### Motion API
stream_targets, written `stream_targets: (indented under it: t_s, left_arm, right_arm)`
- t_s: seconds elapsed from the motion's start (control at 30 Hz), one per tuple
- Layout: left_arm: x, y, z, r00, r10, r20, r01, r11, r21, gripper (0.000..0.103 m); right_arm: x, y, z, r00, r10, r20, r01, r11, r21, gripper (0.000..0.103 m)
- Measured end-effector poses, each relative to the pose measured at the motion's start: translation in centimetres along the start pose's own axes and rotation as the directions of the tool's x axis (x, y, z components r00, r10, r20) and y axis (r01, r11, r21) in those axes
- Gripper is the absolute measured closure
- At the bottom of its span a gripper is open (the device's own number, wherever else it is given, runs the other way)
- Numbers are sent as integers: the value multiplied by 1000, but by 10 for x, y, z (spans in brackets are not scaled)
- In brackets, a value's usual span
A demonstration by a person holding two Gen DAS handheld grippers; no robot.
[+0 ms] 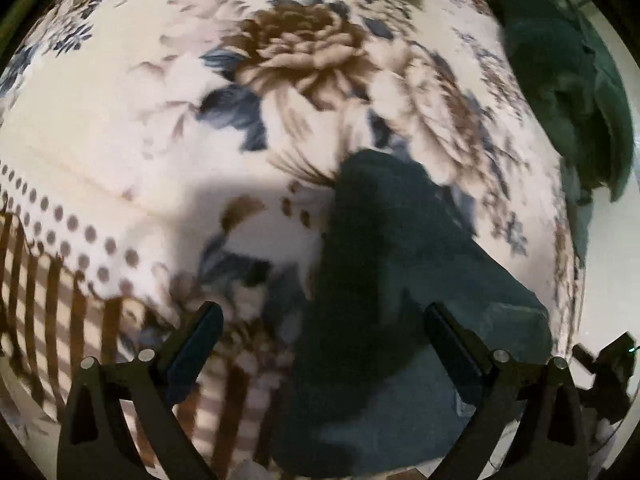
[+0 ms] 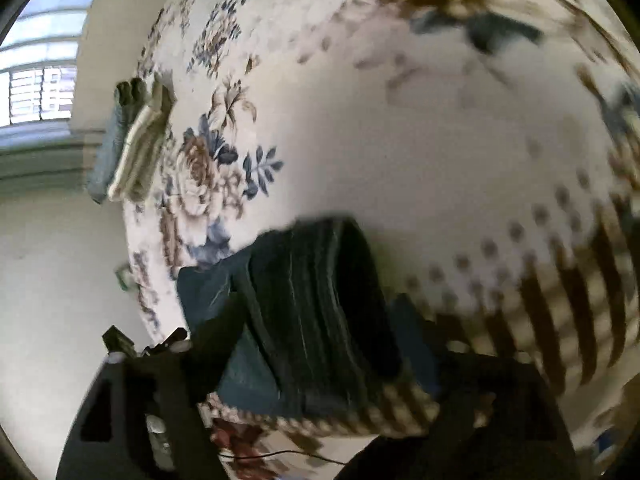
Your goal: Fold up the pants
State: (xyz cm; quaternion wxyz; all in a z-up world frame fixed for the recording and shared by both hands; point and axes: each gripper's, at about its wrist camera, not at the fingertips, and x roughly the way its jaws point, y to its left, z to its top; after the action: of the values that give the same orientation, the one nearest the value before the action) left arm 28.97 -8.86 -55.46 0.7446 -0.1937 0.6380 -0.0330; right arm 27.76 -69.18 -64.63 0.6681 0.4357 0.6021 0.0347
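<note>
Left wrist view has the pants (image 1: pixel 384 280) as a dark teal bundle lying on the bed, on a cream floral blanket (image 1: pixel 132 128), with a flap of the cloth running down between the two fingers of the left hand-held gripper (image 1: pixel 322 344). Its jaws stand wide apart and nothing is pinched; the fabric simply lies beneath the gap. From the right wrist view the same pants (image 2: pixel 316 300) show ridged folds, stacked thick, close in front of the right hand-held gripper (image 2: pixel 320 344). That picture is smeared with motion, and I cannot tell whether its jaws are spread or pinched on cloth.

Judging by the compact shape, the fold looks well along, with perhaps one more turn or a smoothing left. To do that well, I would have the left jaws come down on a single clean edge of the flap rather than a bunch of layers, pinch both corners level, and carry the edge over in one low sweep so the layers beneath do not drag.

Further off, a second dark green garment (image 1: pixel 568 92) lies at the far side of the bed, well apart from the bundle. Some folded cloths (image 2: pixel 132 148) rest at the bed's edge near a window (image 2: pixel 40 92).
</note>
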Motion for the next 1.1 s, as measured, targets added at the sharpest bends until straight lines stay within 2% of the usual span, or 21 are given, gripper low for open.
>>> stream_targets:
  t_s: [0.1, 0.13, 0.17, 0.2, 0.23, 0.27, 0.3, 0.33, 0.37, 0.4, 0.5, 0.53, 0.57, 0.6, 0.63, 0.67, 0.77, 0.83, 0.9, 1.0, 1.1]
  left_arm:
    - [3, -7, -11, 1000, -13, -15, 14, 1000, 23, 0]
    - [8, -9, -15, 1000, 2, -26, -1, 999, 33, 0]
    - [16, -10, -19, 999, 16, -42, -14, 999, 40, 0]
    - [22, -7, -21, 997, 33, -63, -31, 999, 37, 0]
    - [29, -3, -24, 996, 41, -82, -40, 999, 23, 0]
    - [33, 4, -26, 995, 14, -94, -15, 1000, -9, 0]
    - [37, 11, -28, 995, -13, -102, 9, 999, -40, 0]
    - [41, 15, -29, 993, -32, -110, 26, 998, -56, 0]
    - [44, 16, -30, 993, -41, -114, 35, 998, -56, 0]
    - [46, 14, -30, 993, -24, -112, 19, 999, -39, 0]
    - [40, 10, -29, 994, -10, -112, 7, 1000, -29, 0]
    - [37, 8, -28, 994, -18, -107, 15, 999, -32, 0]
    - [31, 6, -27, 995, -35, -97, 33, 999, -29, 0]
    - [27, 4, -25, 995, -43, -91, 41, 999, -24, 0]
    - [23, 3, -26, 995, -55, -83, 54, 998, -14, 0]
    - [21, 3, -26, 995, -69, -79, 69, 998, -8, 0]
    - [28, 10, -28, 992, -102, -80, 100, 995, -27, 0]
    - [38, 18, -28, 987, -135, -82, 131, 990, -59, 0]
    - [43, 20, -31, 986, -153, -66, 149, 987, -68, 0]
    - [44, 21, -30, 985, -168, -49, 165, 985, -54, 0]
    - [45, 23, -29, 981, -188, -47, 186, 981, -45, 0]
  right_arm:
    - [17, -29, -25, 992, 29, -120, -15, 993, 119, 22]
    - [23, -37, -34, 989, 70, -132, -48, 986, 159, 34]
    - [31, -46, -42, 983, 132, -124, -104, 972, 209, 71]
    - [38, -56, -49, 980, 178, -91, -147, 950, 274, 75]
    - [40, -58, -52, 981, 183, -60, -158, 942, 295, 80]
    - [37, -58, -55, 986, 168, -5, -159, 942, 295, 84]
    - [33, -51, -54, 994, 105, 12, -105, 961, 255, 85]
    - [32, -44, -54, 999, 36, 13, -38, 978, 204, 85]
    - [35, -31, -51, 997, -81, 15, 79, 992, 101, 85]
    - [46, -25, -49, 987, -163, -3, 163, 986, 39, 85]
    - [59, -28, -39, 988, -147, -55, 150, 987, 65, 81]
    - [56, -26, -37, 990, -129, -57, 132, 990, 58, 75]
    - [50, -22, -37, 993, -109, -48, 111, 993, 41, 60]
    - [39, -15, -41, 994, -108, -14, 108, 994, 9, 50]
    - [27, -9, -49, 997, -73, 31, 74, 997, -30, 33]
    - [19, -5, -57, 997, -49, 53, 52, 997, -51, 24]
    - [20, -10, -78, 1000, 7, 30, -7, 1000, -4, 23]
    - [42, -29, -92, 996, 83, -26, -80, 993, 88, 23]
    - [64, -40, -99, 990, 137, -44, -129, 980, 148, 23]
    - [103, -47, -104, 979, 206, -5, -201, 958, 206, 23]
    - [121, -50, -101, 960, 270, 78, -280, 925, 256, 20]
